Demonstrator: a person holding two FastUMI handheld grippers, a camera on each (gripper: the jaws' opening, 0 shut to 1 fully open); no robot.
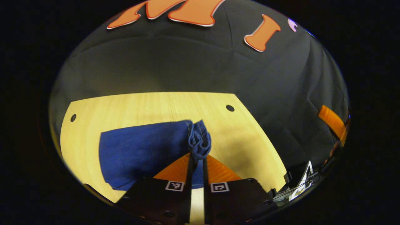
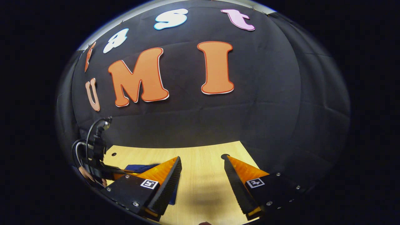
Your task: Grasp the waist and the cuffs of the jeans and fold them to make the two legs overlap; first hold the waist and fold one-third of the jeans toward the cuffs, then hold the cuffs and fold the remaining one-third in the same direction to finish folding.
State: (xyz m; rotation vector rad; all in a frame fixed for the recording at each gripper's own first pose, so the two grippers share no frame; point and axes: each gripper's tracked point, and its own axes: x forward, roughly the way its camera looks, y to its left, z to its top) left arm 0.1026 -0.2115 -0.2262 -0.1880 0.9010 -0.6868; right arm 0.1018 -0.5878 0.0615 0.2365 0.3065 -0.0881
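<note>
Blue jeans [image 1: 142, 150] lie bunched on the wooden table [image 1: 243, 140], spreading left from my left gripper [image 1: 198, 155]. That gripper is shut on a gathered, ribbed edge of the jeans [image 1: 199, 140], which stands up between its fingers. I cannot tell whether this edge is the waist or the cuffs. In the right gripper view, my right gripper [image 2: 201, 159] is open above the table [image 2: 203, 187] with nothing between its fingers. A strip of the jeans [image 2: 137, 168] shows behind its left finger. The left gripper [image 2: 93, 156], with cables and a hand, sits at the far left.
The table has small round holes [image 1: 230, 108] near its far corners. Black cloth closes the booth behind and to the right of the table. Part of the right gripper's body [image 1: 300, 181] appears at the lower right of the left gripper view.
</note>
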